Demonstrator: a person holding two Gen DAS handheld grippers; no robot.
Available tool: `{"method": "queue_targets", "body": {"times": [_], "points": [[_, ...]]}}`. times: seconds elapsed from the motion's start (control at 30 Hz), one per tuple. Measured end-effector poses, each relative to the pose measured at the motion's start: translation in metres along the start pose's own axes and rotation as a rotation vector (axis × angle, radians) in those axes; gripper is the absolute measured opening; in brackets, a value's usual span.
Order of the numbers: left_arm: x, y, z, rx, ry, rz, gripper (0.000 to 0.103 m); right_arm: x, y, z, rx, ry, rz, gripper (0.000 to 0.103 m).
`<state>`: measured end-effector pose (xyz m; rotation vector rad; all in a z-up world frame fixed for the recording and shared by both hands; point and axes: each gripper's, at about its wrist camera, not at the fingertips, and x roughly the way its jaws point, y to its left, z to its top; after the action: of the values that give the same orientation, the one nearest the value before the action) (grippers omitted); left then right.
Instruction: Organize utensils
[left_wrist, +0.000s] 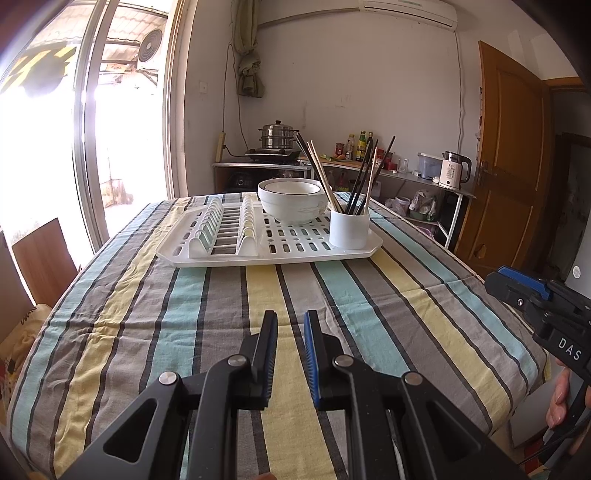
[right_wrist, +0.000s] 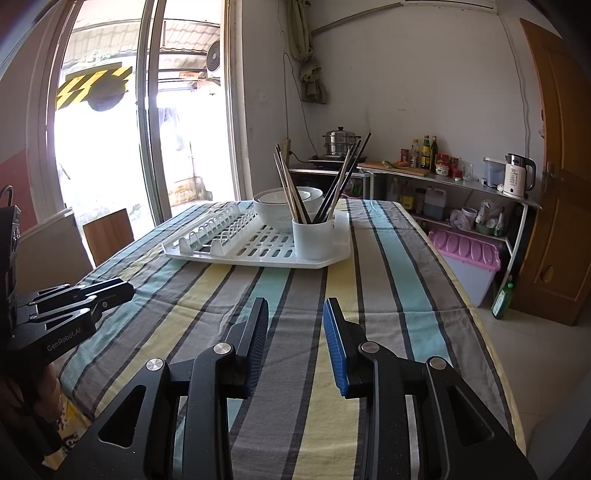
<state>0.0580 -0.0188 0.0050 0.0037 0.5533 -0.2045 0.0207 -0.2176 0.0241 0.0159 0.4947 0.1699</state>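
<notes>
Striped cloth in grey, yellow and teal covers the table (left_wrist: 207, 295); beyond it I see a white slotted plastic drying tray (left_wrist: 295, 240). On it, dark and pale chopsticks (left_wrist: 364, 177) stand in a white cylindrical cup (left_wrist: 349, 229) beside stacked white bowls (left_wrist: 291, 203). My left gripper (left_wrist: 290, 317) is slightly parted and my right gripper (right_wrist: 295, 306) wider; both are empty, hovering well short of the tray. This fits finished or pending. If sorting remains, I'd grip one stick high.

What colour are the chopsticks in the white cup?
Mostly black chopsticks, some pale wooden ones; right wrist view shows them best.
</notes>
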Motion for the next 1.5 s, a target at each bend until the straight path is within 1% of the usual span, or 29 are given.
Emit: {"method": "queue_targets", "body": {"times": [1.1,1.27,1.5], "points": [[0.0012,-0.0011,-0.0047,-0.003,0.010,-0.018,0.014,0.0011,0.0010,-0.0020,-0.002,0.007,0.001,0.032],[0.0005,-0.0014,-0.0051,0.000,0.006,-0.003,0.014,0.0012,0.0011,-0.0025,-0.004,0.007,0.002,0.032],[0.0010,-0.0021,-0.0051,0.004,0.007,-0.011,0.014,0.0010,0.0014,-0.0028,-0.004,0.006,0.001,0.032]]}}
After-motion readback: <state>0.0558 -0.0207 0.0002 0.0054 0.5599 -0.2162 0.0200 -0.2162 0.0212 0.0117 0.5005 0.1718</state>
